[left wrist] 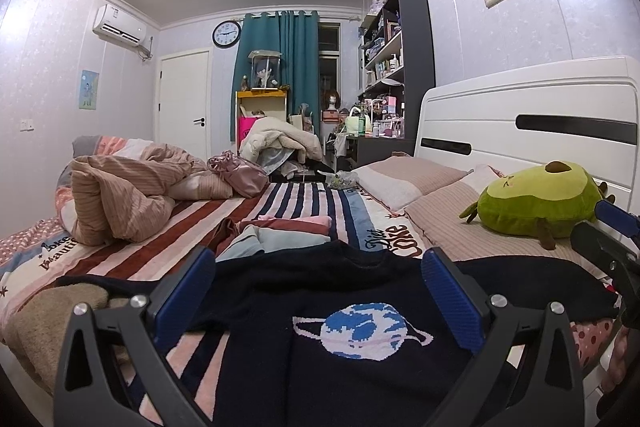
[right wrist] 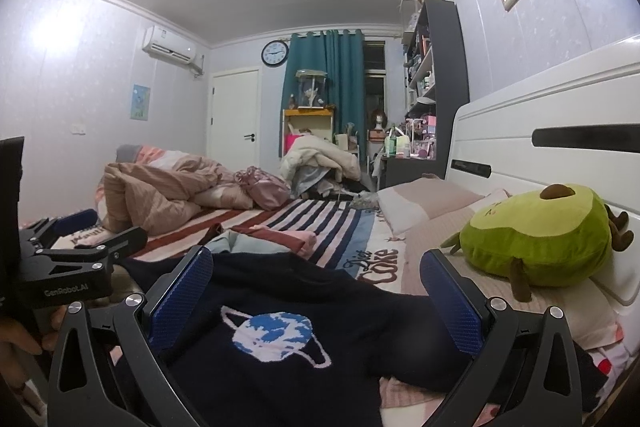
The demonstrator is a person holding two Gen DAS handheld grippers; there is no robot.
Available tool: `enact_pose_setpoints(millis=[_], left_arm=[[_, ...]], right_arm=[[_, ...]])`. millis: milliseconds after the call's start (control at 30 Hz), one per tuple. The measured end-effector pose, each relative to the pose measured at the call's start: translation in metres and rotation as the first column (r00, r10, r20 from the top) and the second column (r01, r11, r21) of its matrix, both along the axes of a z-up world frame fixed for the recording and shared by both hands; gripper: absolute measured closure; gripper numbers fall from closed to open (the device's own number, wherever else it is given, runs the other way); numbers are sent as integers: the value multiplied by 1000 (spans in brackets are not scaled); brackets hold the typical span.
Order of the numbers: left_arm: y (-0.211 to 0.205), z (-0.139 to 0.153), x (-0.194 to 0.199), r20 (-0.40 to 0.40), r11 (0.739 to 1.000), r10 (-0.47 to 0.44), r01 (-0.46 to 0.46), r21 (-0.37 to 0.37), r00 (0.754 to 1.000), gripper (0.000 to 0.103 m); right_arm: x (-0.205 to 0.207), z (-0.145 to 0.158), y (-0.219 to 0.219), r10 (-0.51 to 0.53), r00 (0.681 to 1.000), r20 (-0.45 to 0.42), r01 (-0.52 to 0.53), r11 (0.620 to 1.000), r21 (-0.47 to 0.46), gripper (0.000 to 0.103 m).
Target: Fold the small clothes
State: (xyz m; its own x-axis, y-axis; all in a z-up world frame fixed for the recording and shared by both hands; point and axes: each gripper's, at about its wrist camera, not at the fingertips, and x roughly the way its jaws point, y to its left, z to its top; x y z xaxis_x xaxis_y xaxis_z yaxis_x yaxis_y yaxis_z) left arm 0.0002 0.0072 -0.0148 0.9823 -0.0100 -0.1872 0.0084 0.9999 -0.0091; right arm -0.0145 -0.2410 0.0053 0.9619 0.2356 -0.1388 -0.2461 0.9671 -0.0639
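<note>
Navy knit sweater (left wrist: pixel 320 291) with a planet motif lies spread flat at the bed's (left wrist: pixel 304 195) near edge, its hem cut off by both frames. Left gripper (left wrist: pixel 320 291) and right gripper (right wrist: pixel 318 297) hover over it, fingers wide, gripping nothing. Folded clothes (left wrist: pixel 288 233) sit just beyond, partly hidden behind the sweater. Avocado plush (right wrist: pixel 536 239) rests by the headboard (right wrist: pixel 560 115).

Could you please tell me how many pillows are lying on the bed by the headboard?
2: a near pillow beside the avocado plush, and a far pillow beyond it toward the desk. Others may be hidden behind the plush.
</note>
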Motion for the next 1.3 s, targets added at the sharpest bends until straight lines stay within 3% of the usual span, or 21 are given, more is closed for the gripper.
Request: enact_pose_setpoints(millis=[233,467,700,867,967,1033,1133,1200,1233,1300], left_arm=[[3,-5,6,-22,1000,6,-6,0,1000,1],[26,-14,29,-89,1000,22,-23,-9,996,1],[138,-16,69,-239,991,43,-71,-112,970,1],[225,-29,102,-386,974,109,-176,-140,916,3],[273,-44,116,-457,956,116,-224,-190,882,10],[304,-54,122,-495,932,123,-272,-241,860,11],[340,-69,127,-533,900,120,-318,-298,837,11],[361,-83,130,-563,865,80,-338,-371,823,17],[373,-92,134,-576,834,49,-351,-425,816,25],[388,-104,141,-585,799,6,-356,-484,811,28]], right_arm=[[-1,-3,16,4,1000,-19,-5,1000,-7,0],[30,-22,52,80,994,-71,-80,997,10,0],[93,-51,103,235,955,-180,-230,972,50,0],[139,-71,126,289,924,-252,-281,957,65,0],[160,-84,142,359,881,-309,-344,933,106,0],[178,-99,161,443,816,-371,-421,896,145,0],[194,-112,188,478,779,-406,-455,876,159,0],[204,-119,210,500,758,-419,-477,863,169,13],[210,-121,221,513,744,-429,-488,855,176,13],[216,-127,235,531,729,-432,-503,844,188,13]])
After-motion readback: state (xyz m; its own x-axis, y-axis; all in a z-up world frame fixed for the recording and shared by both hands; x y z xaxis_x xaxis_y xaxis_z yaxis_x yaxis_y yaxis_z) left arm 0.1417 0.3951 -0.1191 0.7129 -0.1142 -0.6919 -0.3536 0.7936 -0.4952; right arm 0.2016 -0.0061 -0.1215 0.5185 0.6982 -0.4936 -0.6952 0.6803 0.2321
